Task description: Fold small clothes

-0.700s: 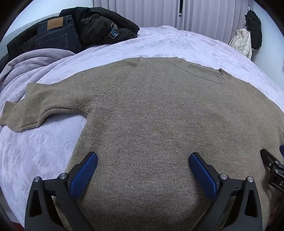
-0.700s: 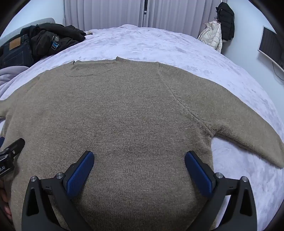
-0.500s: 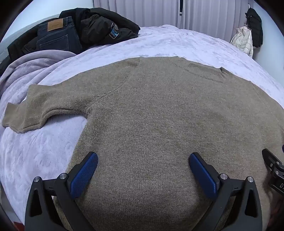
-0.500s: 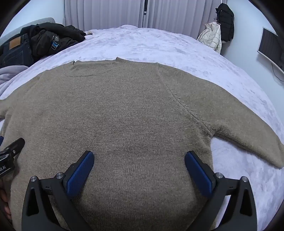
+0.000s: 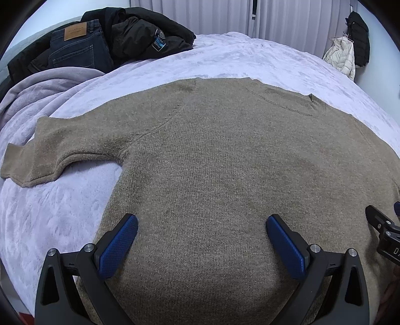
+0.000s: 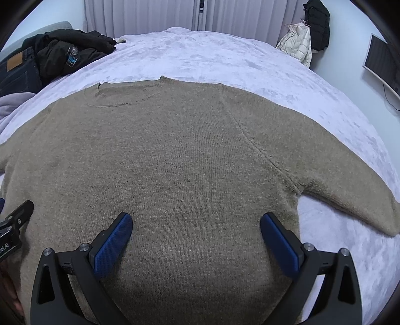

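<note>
The left gripper point(image 5: 201, 237) is seen with its two blue-padded fingers point(image 5: 117, 246) spread wide, nothing held between them, poised over the lower body of the sweater point(image 5: 225, 175). The right gripper point(image 6: 196, 236) is likewise found with its fingers point(image 6: 280, 242) set wide apart and empty, over the same lower portion of the garment. Whether the pads touch the knit cannot be told. Each gripper is partly visible at the edge of the other's view, so the two are side by side over the hem region. One sweater is counted, olive-brown, laid flat and unfolded on the bed point(image 5: 250, 57), its neckline point(image 6: 122, 96) at the far end from the fingers. Two sleeves are noted: the left sleeve point(image 5: 57, 155) is extended outward and bent down at the cuff, and the right sleeve point(image 6: 350, 200) is stretched out to the side. The space between fingers and sweater is unobstructed. On the far left of the bed, one pair of dark jeans point(image 5: 77, 47) and one black jacket point(image 5: 145, 32) are piled, with a lilac blanket point(image 5: 37, 92) bunched beside them. By the curtains point(image 6: 150, 15), one white coat point(image 6: 297, 42) and one black coat point(image 6: 317, 22) are hung. A screen point(image 6: 382, 65) is mounted on the right wall.
</note>
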Demonstrator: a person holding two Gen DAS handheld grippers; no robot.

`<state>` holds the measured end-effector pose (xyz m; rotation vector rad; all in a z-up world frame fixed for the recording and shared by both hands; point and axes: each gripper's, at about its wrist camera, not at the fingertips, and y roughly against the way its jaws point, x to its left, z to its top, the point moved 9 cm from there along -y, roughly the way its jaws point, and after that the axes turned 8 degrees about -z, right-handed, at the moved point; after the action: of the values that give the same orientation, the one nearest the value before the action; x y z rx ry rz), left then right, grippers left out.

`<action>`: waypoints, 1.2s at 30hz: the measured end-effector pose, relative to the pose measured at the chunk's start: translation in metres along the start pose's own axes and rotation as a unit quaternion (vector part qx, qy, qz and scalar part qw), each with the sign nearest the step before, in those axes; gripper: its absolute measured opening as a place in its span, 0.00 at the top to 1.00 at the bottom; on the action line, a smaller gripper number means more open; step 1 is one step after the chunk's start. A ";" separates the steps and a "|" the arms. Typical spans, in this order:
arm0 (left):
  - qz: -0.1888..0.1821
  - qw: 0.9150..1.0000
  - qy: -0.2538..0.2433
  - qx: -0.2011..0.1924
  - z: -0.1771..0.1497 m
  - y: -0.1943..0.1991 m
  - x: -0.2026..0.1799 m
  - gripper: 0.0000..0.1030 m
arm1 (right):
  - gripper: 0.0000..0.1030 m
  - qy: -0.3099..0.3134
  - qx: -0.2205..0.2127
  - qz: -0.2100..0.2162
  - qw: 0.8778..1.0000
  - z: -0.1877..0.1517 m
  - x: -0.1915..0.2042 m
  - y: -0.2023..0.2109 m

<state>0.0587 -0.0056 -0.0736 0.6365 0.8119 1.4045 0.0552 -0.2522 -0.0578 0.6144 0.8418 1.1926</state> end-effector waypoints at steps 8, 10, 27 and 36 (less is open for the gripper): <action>-0.004 1.000 -0.002 0.018 0.000 0.000 0.001 0.00 | 0.01 -0.001 0.005 0.001 1.000 -0.001 0.002 -0.001; -0.001 1.000 -0.005 0.023 0.000 0.001 0.000 0.00 | 0.01 0.002 0.007 -0.001 1.000 -0.001 0.001 -0.001; -0.033 0.997 -0.063 0.025 0.040 0.044 -0.067 0.00 | 0.01 -0.027 -0.032 0.036 0.998 0.039 -0.031 0.054; -0.059 0.989 -0.132 0.027 0.052 0.043 -0.156 0.00 | 0.01 -0.116 -0.023 -0.031 0.992 0.028 -0.158 0.039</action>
<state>0.0771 -0.1524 0.0093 0.7845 0.6663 1.1661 0.0345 -0.3926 0.0261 0.6711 0.6312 1.0577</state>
